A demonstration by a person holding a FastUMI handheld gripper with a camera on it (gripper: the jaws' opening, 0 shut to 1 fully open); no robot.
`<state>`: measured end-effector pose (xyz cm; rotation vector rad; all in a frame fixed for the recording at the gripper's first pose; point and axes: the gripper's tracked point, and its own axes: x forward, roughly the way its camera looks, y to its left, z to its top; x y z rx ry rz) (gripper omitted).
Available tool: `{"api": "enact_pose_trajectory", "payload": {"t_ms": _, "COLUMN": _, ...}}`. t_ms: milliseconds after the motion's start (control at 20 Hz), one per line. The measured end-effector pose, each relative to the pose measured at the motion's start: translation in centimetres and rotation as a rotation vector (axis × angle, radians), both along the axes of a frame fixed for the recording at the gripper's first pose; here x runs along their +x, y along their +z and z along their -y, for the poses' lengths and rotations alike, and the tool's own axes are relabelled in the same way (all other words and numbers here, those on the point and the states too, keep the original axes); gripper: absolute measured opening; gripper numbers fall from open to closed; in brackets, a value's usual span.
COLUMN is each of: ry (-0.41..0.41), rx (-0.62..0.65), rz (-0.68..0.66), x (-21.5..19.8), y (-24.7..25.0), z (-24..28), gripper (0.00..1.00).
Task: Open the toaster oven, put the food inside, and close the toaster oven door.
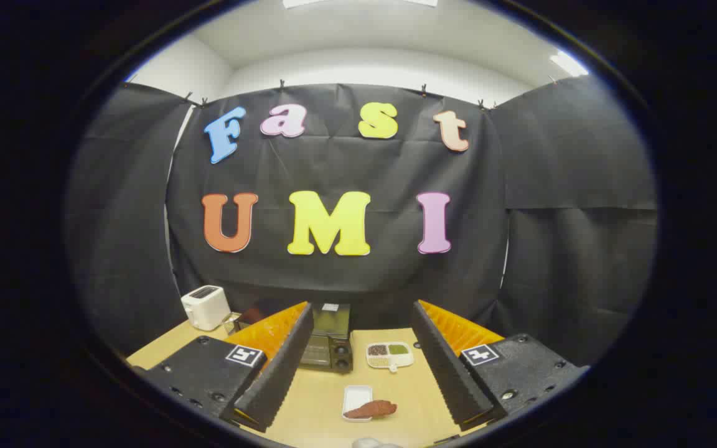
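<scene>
My gripper point(358, 367) is held above the wooden table point(321, 404), its two fingers spread wide apart with nothing between them. Beyond the left finger stands a small black toaster oven point(330, 341), its front facing me; whether its door stands open I cannot tell. Below the gap between the fingers lies a reddish-brown piece of food point(372, 409), resting partly on a small white rectangular dish point(356, 396).
A white pop-up toaster point(205, 307) stands at the table's far left, with small objects beside it. A white divided dish point(389, 355) holding brown and green fillings sits right of the oven. Something pale point(371, 443) shows at the near table edge.
</scene>
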<state>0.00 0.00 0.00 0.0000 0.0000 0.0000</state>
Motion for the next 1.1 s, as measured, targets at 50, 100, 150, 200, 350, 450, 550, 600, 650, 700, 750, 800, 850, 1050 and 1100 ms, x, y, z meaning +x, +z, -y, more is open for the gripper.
{"api": "enact_pose_trajectory", "payload": {"t_ms": 50, "ry": 0.002, "rx": 0.001, "rz": 0.002, "x": 0.1, "y": 0.1, "z": -0.2, "gripper": 1.00}}
{"api": "enact_pose_trajectory", "payload": {"t_ms": 100, "ry": 0.003, "rx": 0.002, "rz": 0.002, "x": 0.2, "y": 0.1, "z": -0.3, "gripper": 1.00}}
{"api": "enact_pose_trajectory", "payload": {"t_ms": 150, "ry": 0.004, "rx": 0.003, "rz": 0.001, "x": 0.3, "y": 0.1, "z": -0.5, "gripper": 1.00}}
{"api": "enact_pose_trajectory", "payload": {"t_ms": 200, "ry": 0.006, "rx": 0.004, "rz": 0.002, "x": 0.5, "y": 0.0, "z": -0.7, "gripper": 1.00}}
{"api": "enact_pose_trajectory", "payload": {"t_ms": 350, "ry": 0.012, "rx": 0.005, "rz": 0.000, "x": 0.8, "y": 0.0, "z": -1.1, "gripper": 1.00}}
{"api": "enact_pose_trajectory", "payload": {"t_ms": 450, "ry": 0.013, "rx": 0.005, "rz": 0.001, "x": 1.1, "y": 0.0, "z": -1.3, "gripper": 1.00}}
{"api": "enact_pose_trajectory", "payload": {"t_ms": 550, "ry": 0.016, "rx": 0.005, "rz": 0.000, "x": 1.4, "y": -0.1, "z": -1.5, "gripper": 1.00}}
{"api": "enact_pose_trajectory", "payload": {"t_ms": 600, "ry": 0.016, "rx": 0.004, "rz": -0.002, "x": 1.5, "y": -0.3, "z": -1.7, "gripper": 1.00}}
{"api": "enact_pose_trajectory", "payload": {"t_ms": 650, "ry": 0.017, "rx": 0.005, "rz": -0.003, "x": 1.7, "y": -0.5, "z": -1.9, "gripper": 1.00}}
{"api": "enact_pose_trajectory", "payload": {"t_ms": 700, "ry": 0.021, "rx": 0.005, "rz": -0.003, "x": 2.1, "y": -0.7, "z": -2.2, "gripper": 1.00}}
{"api": "enact_pose_trajectory", "payload": {"t_ms": 750, "ry": 0.021, "rx": 0.002, "rz": -0.008, "x": 2.6, "y": -1.0, "z": -2.6, "gripper": 1.00}}
{"api": "enact_pose_trajectory", "payload": {"t_ms": 800, "ry": 0.025, "rx": 0.000, "rz": -0.018, "x": 3.3, "y": -1.7, "z": -3.0, "gripper": 1.00}}
{"api": "enact_pose_trajectory", "payload": {"t_ms": 850, "ry": 0.030, "rx": 0.003, "rz": -0.025, "x": 3.9, "y": -2.2, "z": -3.6, "gripper": 1.00}}
{"api": "enact_pose_trajectory", "payload": {"t_ms": 1050, "ry": 0.060, "rx": 0.021, "rz": -0.067, "x": 7.4, "y": -5.1, "z": -6.7, "gripper": 1.00}}
{"api": "enact_pose_trajectory", "payload": {"t_ms": 1100, "ry": 0.069, "rx": 0.024, "rz": -0.076, "x": 8.4, "y": -5.9, "z": -7.7, "gripper": 1.00}}
